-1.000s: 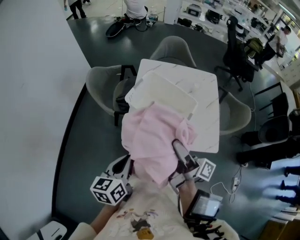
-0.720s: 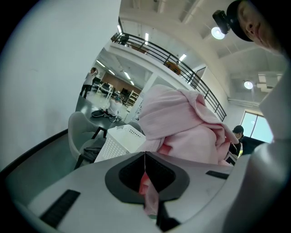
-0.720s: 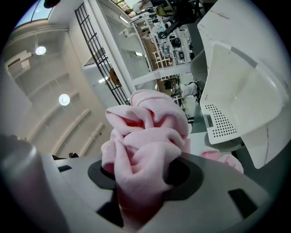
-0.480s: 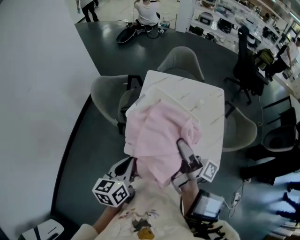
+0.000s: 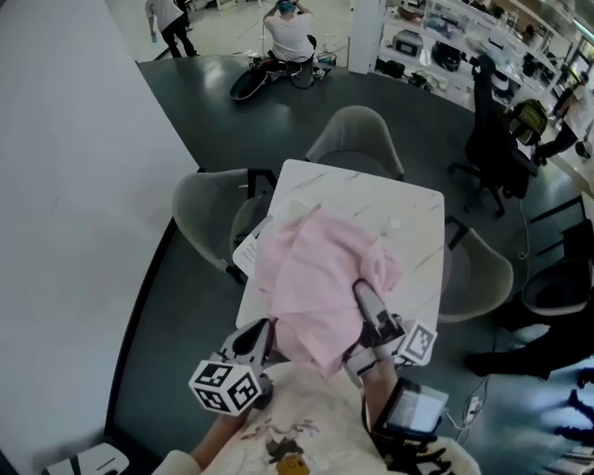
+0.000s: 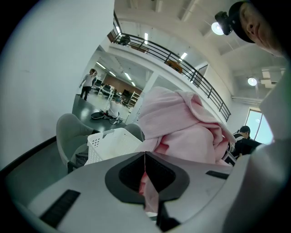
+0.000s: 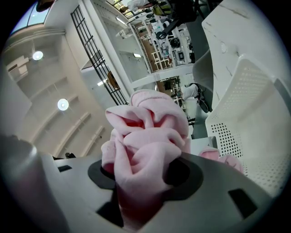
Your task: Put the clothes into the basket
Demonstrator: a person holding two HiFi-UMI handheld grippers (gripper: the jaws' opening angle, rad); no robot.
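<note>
Both grippers hold up a pink garment (image 5: 320,274) between them, over the white marble table (image 5: 408,209). It hangs above the white perforated basket (image 5: 249,250), hiding all but a left corner in the head view. My left gripper (image 5: 263,336) is shut on a thin fold of the pink garment (image 6: 182,127); the basket (image 6: 113,143) stands beyond it. My right gripper (image 5: 364,304) is shut on a thick bunch of the pink garment (image 7: 145,145), with the basket (image 7: 254,118) close on its right.
Grey chairs (image 5: 357,134) stand around the table, one at the left (image 5: 204,204) and one at the right (image 5: 478,264). A white wall (image 5: 65,204) runs along the left. People (image 5: 288,28) are on the floor far behind, and a black office chair (image 5: 487,130) stands at the right.
Both grippers have carried the pink garment forward over the basket. The basket's open top, plainly seen a second ago, is now almost wholly covered.
</note>
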